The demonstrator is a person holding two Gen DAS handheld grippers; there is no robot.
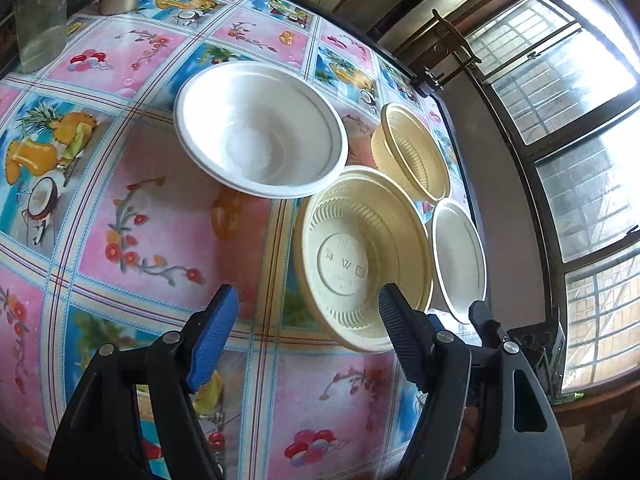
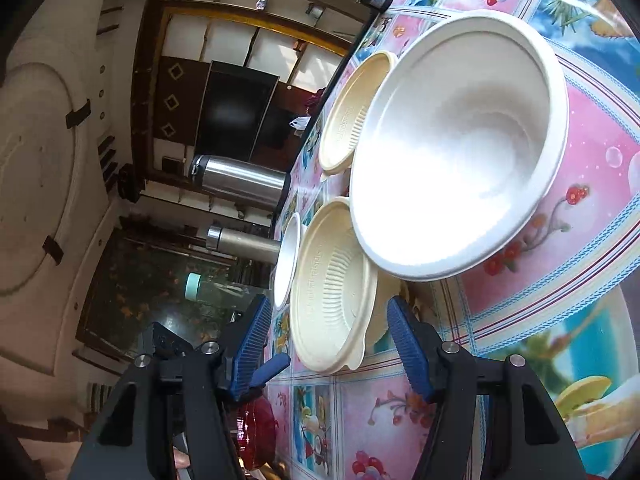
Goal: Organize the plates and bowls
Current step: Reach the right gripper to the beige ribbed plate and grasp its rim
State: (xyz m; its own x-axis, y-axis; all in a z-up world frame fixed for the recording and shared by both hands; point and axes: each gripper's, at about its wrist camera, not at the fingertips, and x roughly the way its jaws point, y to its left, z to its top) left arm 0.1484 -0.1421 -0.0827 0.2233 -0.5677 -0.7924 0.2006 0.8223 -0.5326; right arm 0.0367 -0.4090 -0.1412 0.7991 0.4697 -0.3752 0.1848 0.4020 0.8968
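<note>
Bowls sit mouth-up on the tablecloth; left gripper and right gripper both spread, empty.

Both wrist cameras look closely across the table from opposite sides.

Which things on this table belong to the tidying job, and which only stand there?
For the job: large white foam bowl; small white bowl; near cream ribbed plastic bowl; far cream ribbed bowl.

Just standing: steel flask; clear glass.
</note>
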